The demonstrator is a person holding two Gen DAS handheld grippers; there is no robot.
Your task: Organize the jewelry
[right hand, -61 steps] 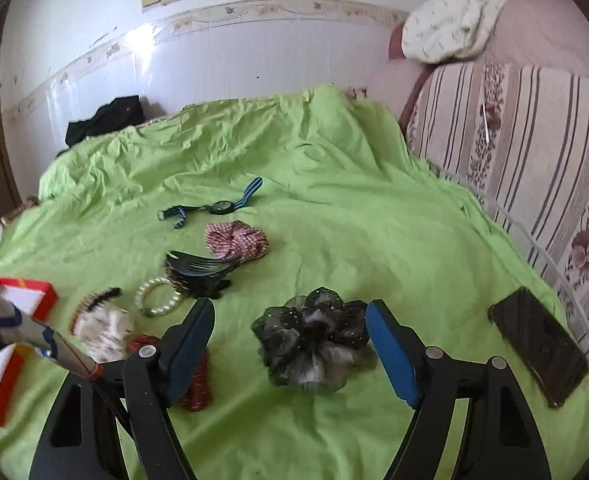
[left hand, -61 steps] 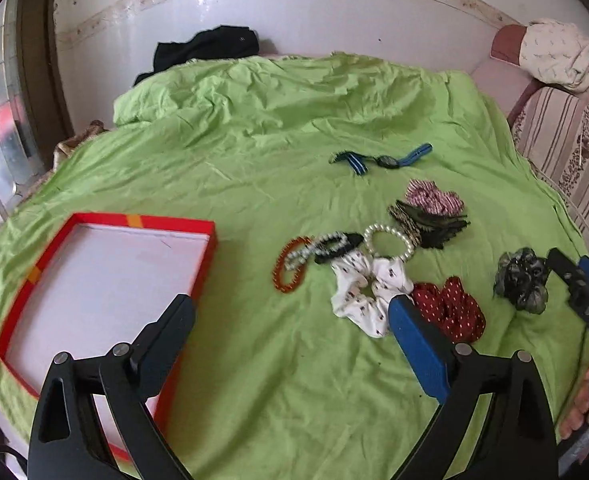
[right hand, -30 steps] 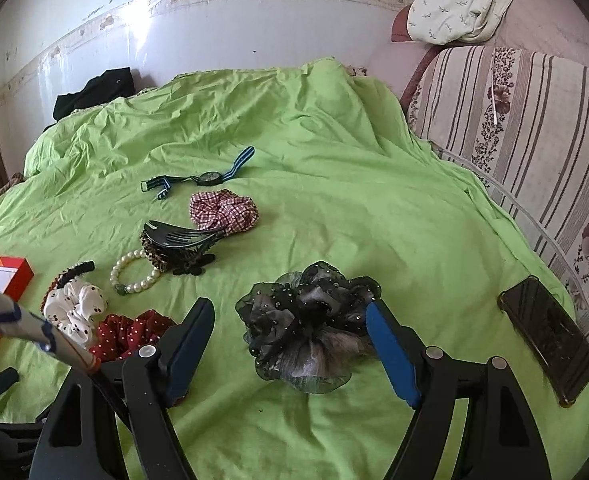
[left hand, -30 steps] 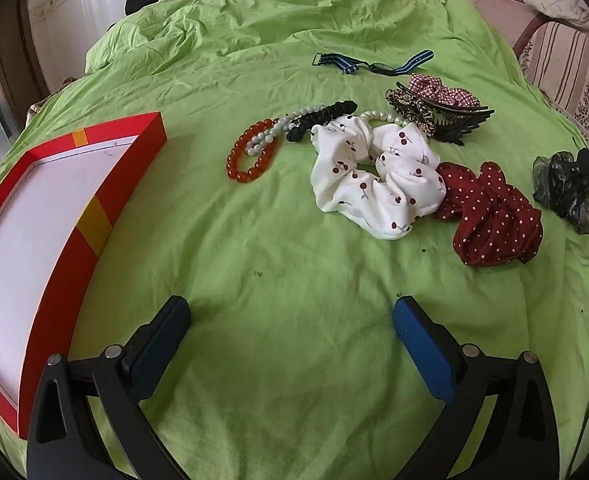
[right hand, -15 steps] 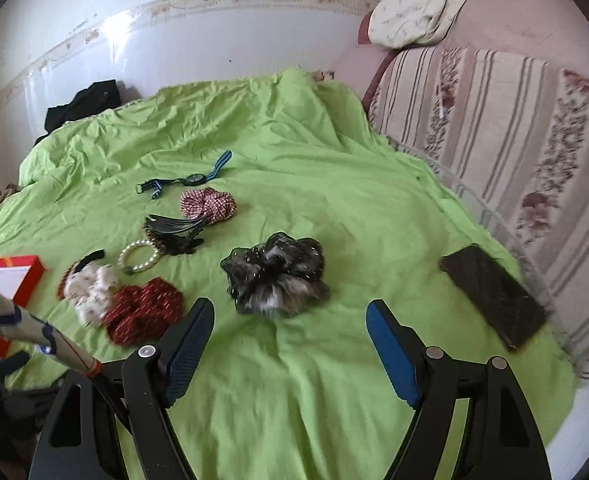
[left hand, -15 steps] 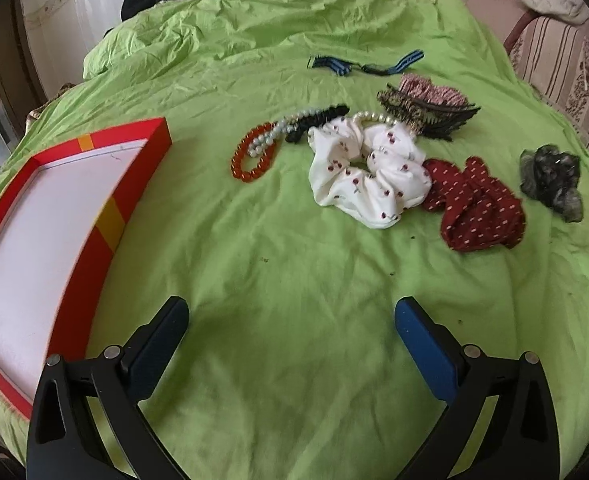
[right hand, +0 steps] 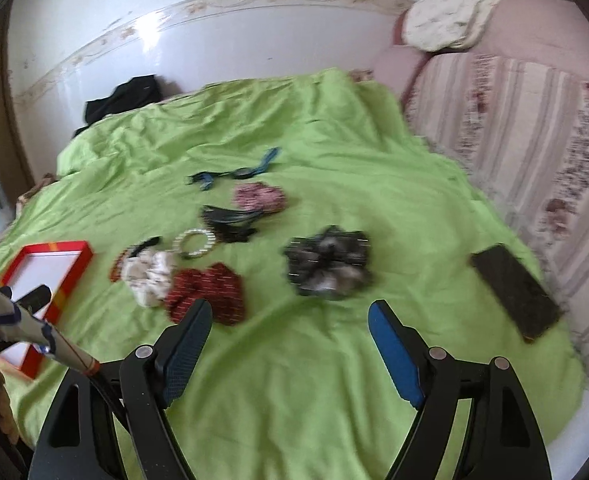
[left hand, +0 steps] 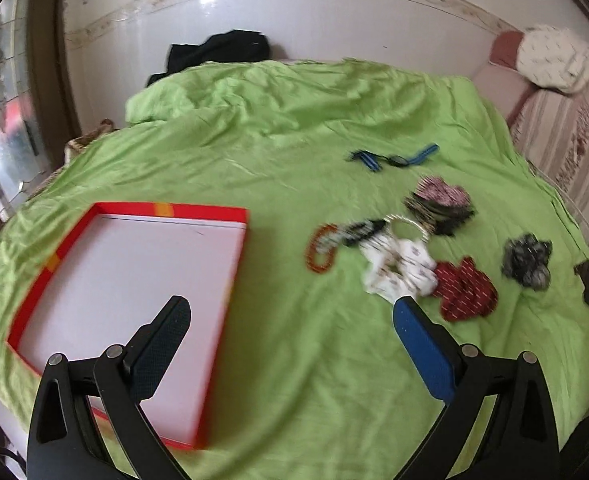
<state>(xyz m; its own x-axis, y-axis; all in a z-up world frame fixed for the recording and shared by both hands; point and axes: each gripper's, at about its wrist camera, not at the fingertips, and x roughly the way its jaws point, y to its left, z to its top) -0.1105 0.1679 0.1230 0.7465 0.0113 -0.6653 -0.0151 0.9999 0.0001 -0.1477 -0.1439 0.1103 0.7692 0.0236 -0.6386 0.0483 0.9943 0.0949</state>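
Scrunchies, bead bracelets and a black claw clip (right hand: 230, 220) lie clustered mid-bedspread (left hand: 294, 152), right of the red-rimmed tray (left hand: 134, 216), which sits near its left edge. Both the left gripper (left hand: 290, 320) and right gripper (right hand: 290, 320) are released, grasping nothing. Only the right view shows a dark phone (right hand: 514, 292) by the right edge.

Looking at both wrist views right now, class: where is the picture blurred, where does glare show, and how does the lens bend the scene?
Left wrist view: hair ties and bracelets smeared by motion blur, the left tongs sharp; glare on the glossy wall. Right wrist view: the black scrunchie and phone blurred; wall glare. Both: fisheye curves the wall border, dark corners.
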